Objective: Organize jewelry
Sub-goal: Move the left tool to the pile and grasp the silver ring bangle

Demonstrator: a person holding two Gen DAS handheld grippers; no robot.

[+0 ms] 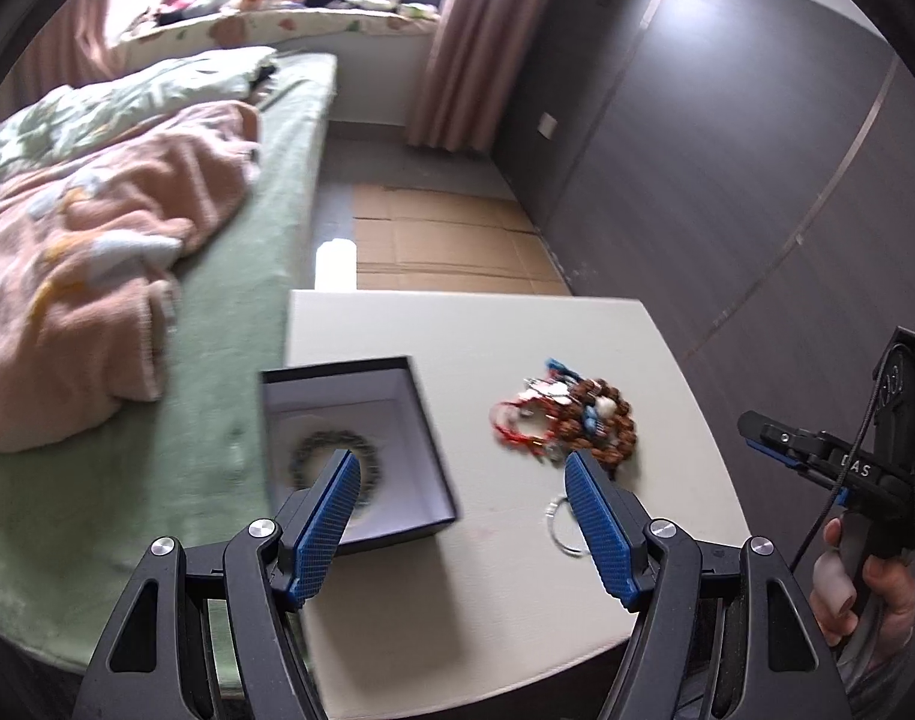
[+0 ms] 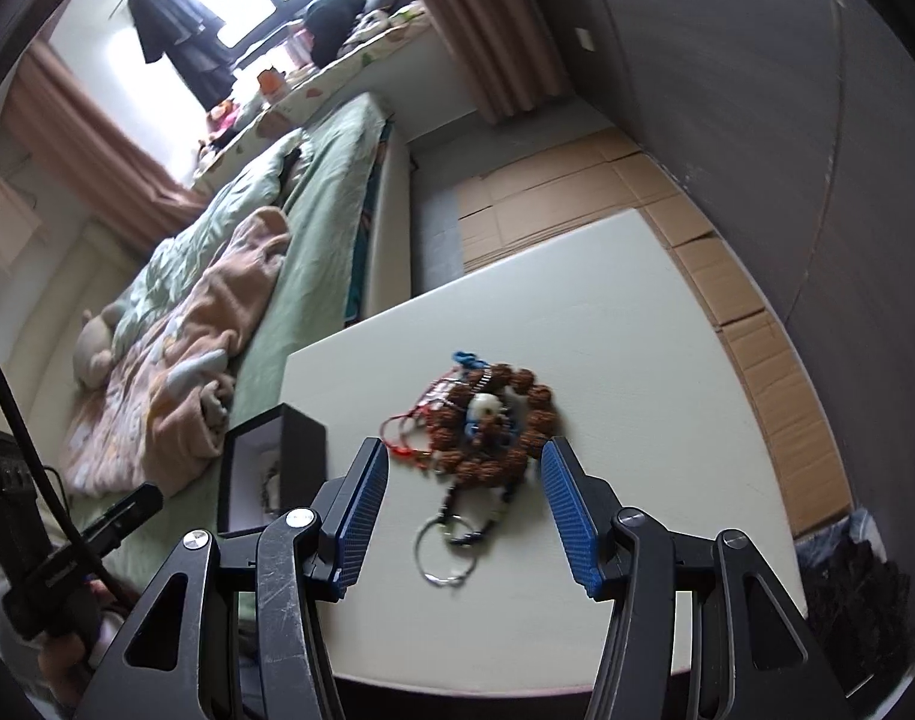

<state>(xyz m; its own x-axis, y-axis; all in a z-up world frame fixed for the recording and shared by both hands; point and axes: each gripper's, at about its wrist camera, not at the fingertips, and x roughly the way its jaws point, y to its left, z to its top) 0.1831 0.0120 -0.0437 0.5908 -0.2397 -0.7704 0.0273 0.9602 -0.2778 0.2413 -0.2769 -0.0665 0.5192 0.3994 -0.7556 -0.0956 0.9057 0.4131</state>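
Observation:
An open black box (image 1: 361, 456) with a white lining sits at the left of the white table (image 1: 517, 324); a dark bead bracelet (image 1: 331, 462) lies inside it. A pile of jewelry (image 1: 571, 420) lies to its right: brown bead bracelets, red cords, a blue piece. A thin silver ring (image 1: 562, 531) lies nearer me. My left gripper (image 1: 463, 468) is open and empty above the table between box and pile. My right gripper (image 2: 466, 459) is open and empty, just short of the pile (image 2: 487, 420), with the silver ring (image 2: 445, 552) between its fingers. The box (image 2: 271, 468) also shows at the left of the right wrist view.
A bed (image 1: 259, 276) with a green sheet and a pink blanket (image 1: 97, 252) abuts the table's left side. Flattened cardboard (image 1: 445, 240) covers the floor beyond the table. A dark wall (image 1: 727, 150) runs along the right. A dark bag (image 2: 859, 588) sits on the floor at right.

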